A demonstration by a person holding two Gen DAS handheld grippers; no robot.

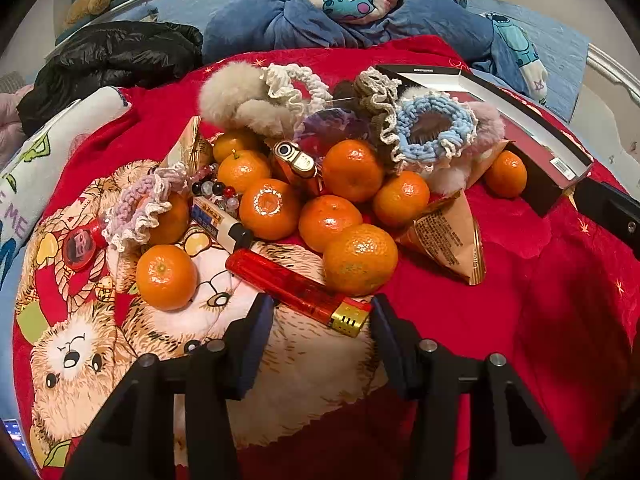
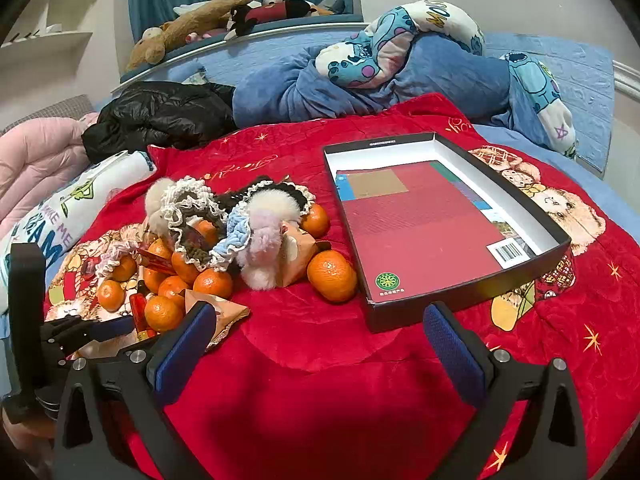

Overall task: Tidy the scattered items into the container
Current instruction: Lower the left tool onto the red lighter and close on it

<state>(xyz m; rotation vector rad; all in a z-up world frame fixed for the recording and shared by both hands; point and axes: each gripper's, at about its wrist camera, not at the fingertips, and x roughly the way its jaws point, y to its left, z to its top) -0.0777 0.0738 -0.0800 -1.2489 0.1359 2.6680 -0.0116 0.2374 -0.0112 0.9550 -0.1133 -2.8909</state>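
A pile of several mandarins [image 1: 352, 170], scrunchies [image 1: 434, 128], lighters and snack packets [image 1: 448, 236] lies on a red blanket [image 1: 540, 300]. A red lighter [image 1: 298, 292] lies just in front of my left gripper [image 1: 322, 312], which is open with its fingertips on either side of the lighter's gold end. The open black box [image 2: 460, 284] with a red floor sits right of the pile [image 2: 224, 232]. My right gripper [image 2: 316, 320] is open and empty, low over the blanket in front of the box. The left gripper shows in the right wrist view [image 2: 108, 326].
A lone mandarin [image 2: 332, 276] sits beside the box's left wall. A black jacket [image 2: 160, 118], a blue duvet [image 2: 400, 80] and plush toys [image 2: 200, 20] lie behind. A white printed pillow [image 2: 72, 208] lies to the left.
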